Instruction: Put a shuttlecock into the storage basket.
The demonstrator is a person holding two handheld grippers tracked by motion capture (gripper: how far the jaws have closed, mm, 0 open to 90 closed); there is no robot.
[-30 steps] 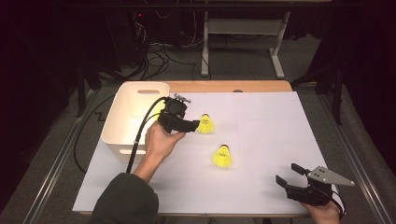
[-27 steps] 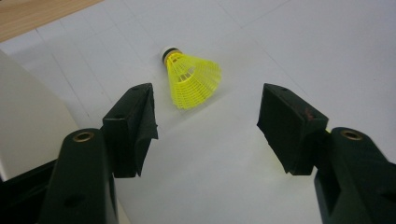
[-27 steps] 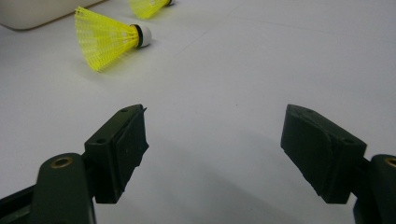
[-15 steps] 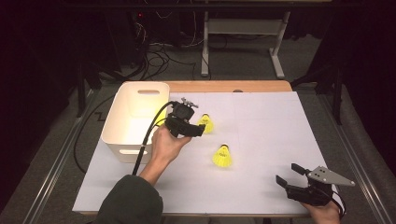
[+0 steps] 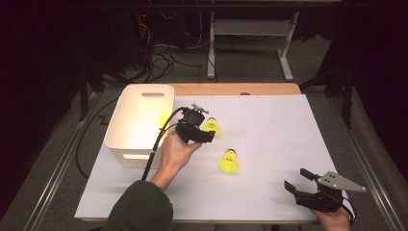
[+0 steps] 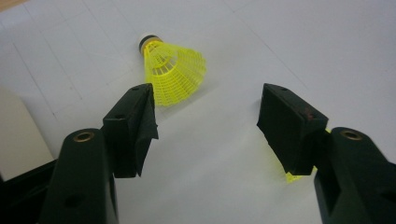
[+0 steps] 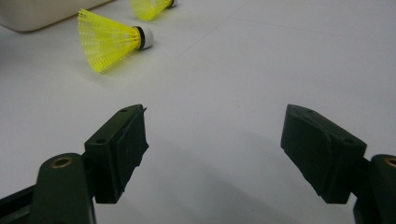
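- Overhead, left gripper [image 5: 204,129] hovering over the far shuttlecock [image 5: 211,126] just right of the bin [image 5: 140,126], jaws spread, nothing held; near shuttlecock [image 5: 229,161] close by on the sheet [image 5: 279,130]; right gripper [image 5: 300,184] low at the near right corner, jaws apart, empty.
- Along the left gripper [image 6: 205,121]: shuttlecock [image 6: 173,72] lying just ahead of the left jaw; likely feather-light, mesh skirt springy and crushable, so best pinched gently near the cork [image 6: 148,41].
- Along the right gripper [image 7: 212,140]: wide open, both shuttlecocks [image 7: 112,39] well ahead.
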